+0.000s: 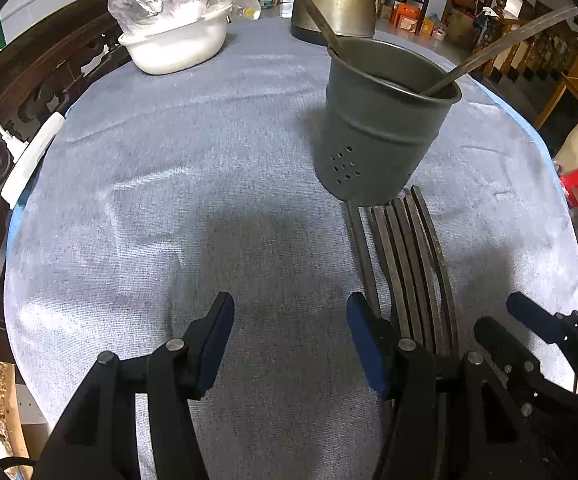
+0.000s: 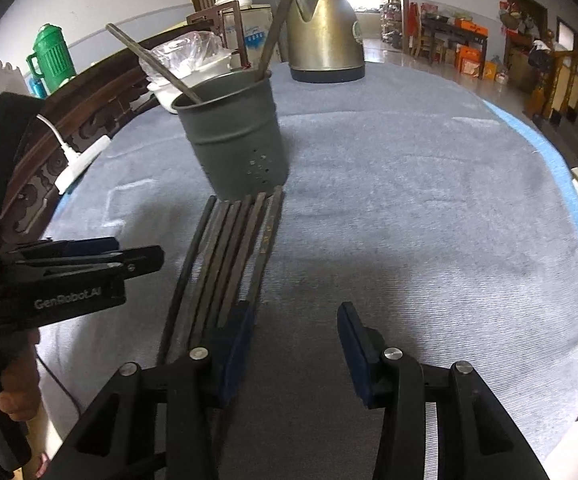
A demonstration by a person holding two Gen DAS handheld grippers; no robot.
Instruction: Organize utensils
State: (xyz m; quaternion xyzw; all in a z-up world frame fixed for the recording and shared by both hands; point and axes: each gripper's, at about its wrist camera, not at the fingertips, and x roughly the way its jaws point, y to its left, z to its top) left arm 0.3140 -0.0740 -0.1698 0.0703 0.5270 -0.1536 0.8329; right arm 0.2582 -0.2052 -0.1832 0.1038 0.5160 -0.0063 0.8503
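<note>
Dark flat metal chopsticks lie before my grey perforated tin holder, while my left gripper and right gripper hover half-open, empty.

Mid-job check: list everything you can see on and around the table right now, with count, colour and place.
chopsticks on cloth: about six, dark, side by side in front of the holder
chopsticks in holder: two, dark, leaning out of the rim
utensil holder: one, grey metal, perforated, upright mid-table
kettle: one, brassy metal, far side of the table
white bowl: one, plastic bag inside, far left
power strip: one, white, left table edge
table cloth: one, grey-blue, covering the table
green jug: one, beyond the table, left
left gripper: black, blue pads, open, empty, just left of the chopsticks
right gripper: black, blue pads, open, empty, just right of the chopsticks
</note>
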